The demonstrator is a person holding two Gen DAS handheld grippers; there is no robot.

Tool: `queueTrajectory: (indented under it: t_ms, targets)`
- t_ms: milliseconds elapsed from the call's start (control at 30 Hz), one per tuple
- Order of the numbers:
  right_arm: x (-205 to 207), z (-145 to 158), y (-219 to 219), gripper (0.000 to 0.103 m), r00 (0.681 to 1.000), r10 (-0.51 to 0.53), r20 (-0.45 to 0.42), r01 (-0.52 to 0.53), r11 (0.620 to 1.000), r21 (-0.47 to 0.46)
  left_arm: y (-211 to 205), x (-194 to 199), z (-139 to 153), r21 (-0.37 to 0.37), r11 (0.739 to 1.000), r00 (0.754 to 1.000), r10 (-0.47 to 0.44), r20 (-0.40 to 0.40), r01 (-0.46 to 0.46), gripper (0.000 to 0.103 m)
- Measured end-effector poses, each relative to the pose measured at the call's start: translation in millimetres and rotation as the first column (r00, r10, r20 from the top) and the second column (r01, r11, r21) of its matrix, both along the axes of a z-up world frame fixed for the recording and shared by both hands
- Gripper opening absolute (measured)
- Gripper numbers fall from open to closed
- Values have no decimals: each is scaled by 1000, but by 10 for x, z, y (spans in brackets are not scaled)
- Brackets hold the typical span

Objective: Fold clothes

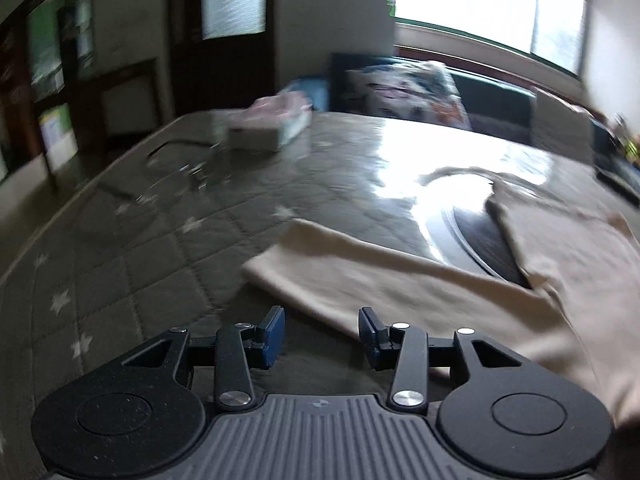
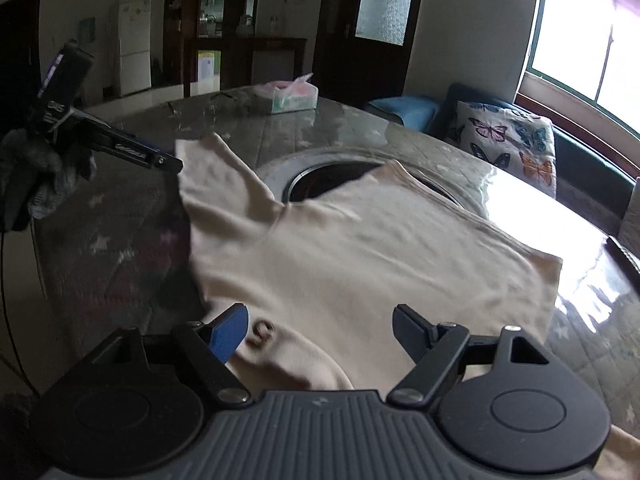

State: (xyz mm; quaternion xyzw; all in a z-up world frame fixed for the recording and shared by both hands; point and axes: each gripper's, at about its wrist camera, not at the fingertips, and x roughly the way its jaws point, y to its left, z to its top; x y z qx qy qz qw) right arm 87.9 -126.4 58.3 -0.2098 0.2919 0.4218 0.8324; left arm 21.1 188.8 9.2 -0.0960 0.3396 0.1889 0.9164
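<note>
A cream long-sleeved top (image 2: 352,256) lies spread on the grey quilted table cover, partly over a round dark opening (image 2: 320,178). One sleeve (image 1: 360,276) stretches to the left in the left wrist view. My left gripper (image 1: 322,334) is open and empty, just before the sleeve's cuff. It also shows in the right wrist view (image 2: 168,162), at the sleeve end, in a gloved hand. My right gripper (image 2: 320,326) is open, low over the top's near edge, jaws on either side of the cloth.
A tissue box (image 2: 294,96) stands at the table's far side. A sofa with a butterfly cushion (image 2: 508,140) lies beyond the table under a bright window. The star-patterned table cover (image 1: 132,264) stretches to the left.
</note>
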Motion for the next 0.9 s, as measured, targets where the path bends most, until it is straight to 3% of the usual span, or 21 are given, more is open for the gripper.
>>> queueTrajectory:
  t_ms: [167,300,433,567,733,833,900]
  targets:
    - [10,-206,155,81,999,34,-43,-35,998,-42,202,70,-40,-43,995,996,88,1,-88,42]
    - [-3,-169,117,81,999,26,-41,-28,999,-30,259,129,-40,-50,992,993,118,10,-117,36]
    - [-9,-125,88,81,999,19,-33,-20,1000,-18,295,167,-50,-75,989,991,132,26,-130,10]
    - [-2,-92,68,81,999,15,-36,-15,1000,-1,250,108,69,-121,985,987,132,88,-121,3]
    - [79,3,-10,79,997,-3,-71,6,998,55,-166,54,479,-87,995,977,-31,210,51,3]
    - [153,67,-75,76,995,-28,-95,36,995,91,-540,43,690,-45,978,944,-186,272,205,3]
    - [203,114,-134,75,993,-50,-109,63,991,118,-817,46,765,-8,950,909,-296,293,312,3]
